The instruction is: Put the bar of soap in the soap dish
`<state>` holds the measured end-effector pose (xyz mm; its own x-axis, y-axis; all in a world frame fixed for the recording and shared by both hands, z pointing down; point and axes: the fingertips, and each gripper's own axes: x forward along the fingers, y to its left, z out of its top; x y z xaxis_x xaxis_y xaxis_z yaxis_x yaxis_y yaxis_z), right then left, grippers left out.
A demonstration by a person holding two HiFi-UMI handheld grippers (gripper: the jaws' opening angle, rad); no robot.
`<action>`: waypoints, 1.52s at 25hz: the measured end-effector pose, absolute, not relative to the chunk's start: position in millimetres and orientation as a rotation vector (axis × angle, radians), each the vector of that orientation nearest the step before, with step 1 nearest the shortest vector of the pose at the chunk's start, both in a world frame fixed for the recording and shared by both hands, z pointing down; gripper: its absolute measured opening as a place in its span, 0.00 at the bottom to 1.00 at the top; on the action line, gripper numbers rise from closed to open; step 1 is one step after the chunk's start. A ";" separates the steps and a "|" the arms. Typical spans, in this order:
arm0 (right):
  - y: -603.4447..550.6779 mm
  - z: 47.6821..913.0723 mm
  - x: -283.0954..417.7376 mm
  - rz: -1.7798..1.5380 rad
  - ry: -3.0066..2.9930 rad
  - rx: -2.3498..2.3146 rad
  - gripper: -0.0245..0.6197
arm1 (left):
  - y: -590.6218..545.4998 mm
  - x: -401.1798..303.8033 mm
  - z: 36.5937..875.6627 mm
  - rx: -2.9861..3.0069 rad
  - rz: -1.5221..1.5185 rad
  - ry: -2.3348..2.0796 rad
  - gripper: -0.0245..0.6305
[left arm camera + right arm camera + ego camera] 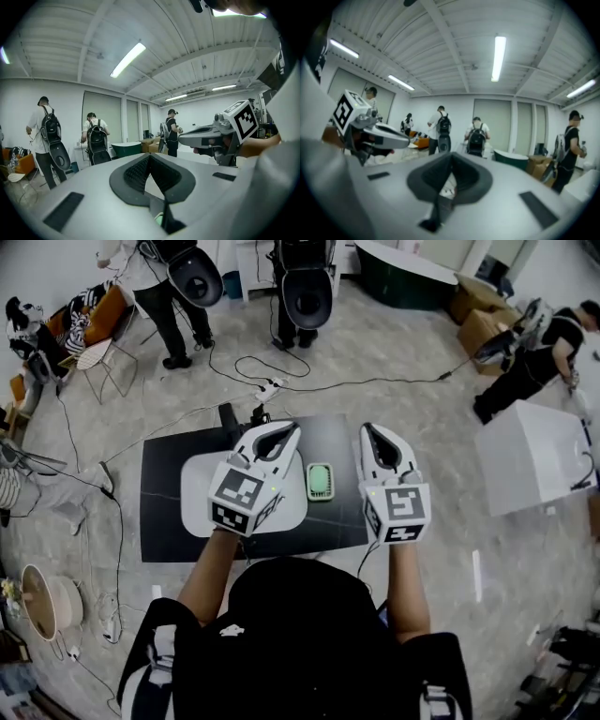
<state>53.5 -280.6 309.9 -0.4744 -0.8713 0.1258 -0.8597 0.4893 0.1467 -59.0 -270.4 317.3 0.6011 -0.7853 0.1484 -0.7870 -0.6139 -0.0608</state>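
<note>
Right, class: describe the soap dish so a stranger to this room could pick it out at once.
Find the black table in the middle of the floor, with a white board lying on it. At that board's right edge sits the soap dish: the only mint-green, round-cornered thing on the table.

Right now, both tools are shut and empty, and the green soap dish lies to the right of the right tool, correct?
No. The green soap dish lies between the left tool and the right tool, as the head view shows. Both tools are shut and empty.
</note>
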 end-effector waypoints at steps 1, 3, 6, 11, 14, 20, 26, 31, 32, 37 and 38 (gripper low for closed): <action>-280.5 302.8 53.7 -0.108 -2.558 1.508 0.09 | -270.0 -60.1 310.0 2.810 0.234 -1.390 0.07; -279.5 288.7 54.6 -0.135 -2.576 1.526 0.09 | -268.9 -61.1 296.6 2.826 0.205 -1.416 0.07; -275.6 276.4 54.9 -0.156 -2.595 1.546 0.09 | -266.0 -63.5 285.7 2.841 0.184 -1.453 0.07; -274.3 272.3 54.3 -0.194 -2.606 1.551 0.09 | -265.5 -65.9 282.6 2.846 0.177 -1.491 0.07; -275.9 270.1 53.8 -0.198 -2.597 1.553 0.09 | -267.4 -66.1 280.9 2.848 0.180 -1.500 0.07; -275.7 269.9 53.2 -0.214 -2.588 1.551 0.09 | -265.3 -65.1 279.5 2.842 0.179 -1.507 0.07; -276.0 271.1 54.5 -0.232 -2.589 1.549 0.09 | -266.2 -63.7 283.2 2.840 0.211 -1.533 0.07; -275.8 268.8 54.7 -0.235 -2.592 1.550 0.09 | -265.8 -62.6 280.8 2.842 0.209 -1.534 0.07; -275.3 269.1 54.8 -0.235 -2.592 1.550 0.09 | -265.5 -62.2 280.6 2.842 0.208 -1.534 0.07; -272.2 272.6 56.2 -0.235 -2.589 1.544 0.09 | -262.9 -59.5 284.0 2.842 0.212 -1.535 0.07; -271.8 273.0 56.3 -0.236 -2.591 1.544 0.09 | -262.5 -59.4 284.6 2.842 0.213 -1.536 0.07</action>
<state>56.3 -271.8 273.0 -0.4739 -0.8803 0.0197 -0.8623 0.4685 0.1923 -59.4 -262.5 284.6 0.5421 -0.8374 0.0695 -0.8248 -0.5461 -0.1464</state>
